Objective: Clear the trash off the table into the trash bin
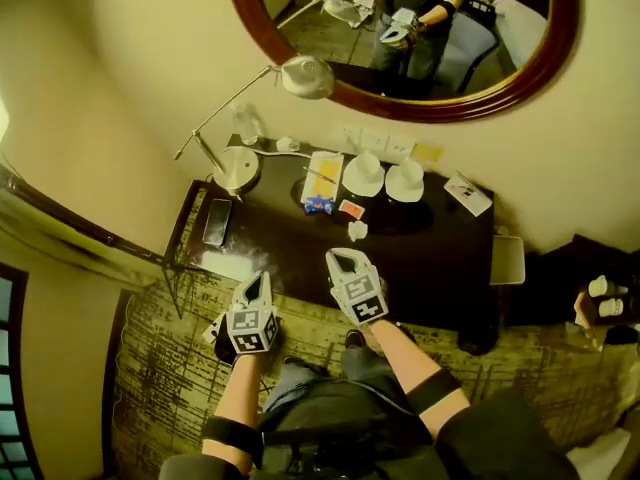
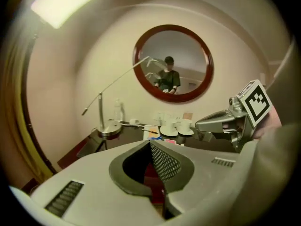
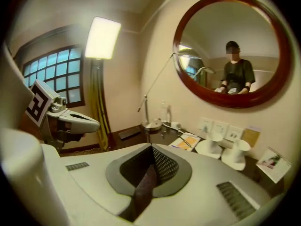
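1. Crumpled white scrap [image 1: 357, 230] lying on the dark surface [image 1: 430, 263] at the centre of the head view. Small red packet [image 1: 350, 209] just above it and blue wrapper [image 1: 318, 205] beside that, to the left.
2. Right gripper [image 1: 343, 259] held just below the white scrap, over the near edge of the surface, apart from the scrap. Fingers [image 3: 164, 164] pressed together with nothing between them.
3. Left gripper [image 1: 256, 282] lower left of the right one, at the same near edge. Fingers likewise closed and empty, pointing towards the surface.
4. Beyond the trash, a white-and-yellow booklet [image 1: 322, 175] lying flat. To its right, two white cups [image 1: 363, 171] upturned on saucers, side by side.
5. Desk lamp [image 1: 238, 168] standing at the far left corner, its long arm reaching up to a shade in front of the wall. Clear bottle [image 1: 248, 123] just behind the lamp base. Flat black device [image 1: 216, 222] at the left end, printed card [image 1: 467, 193] at the far right end.
6. Round wood-framed mirror [image 1: 562, 43] on the wall at the top, reflecting a person holding both grippers. Patterned carpet [image 1: 160, 368] under the surface.
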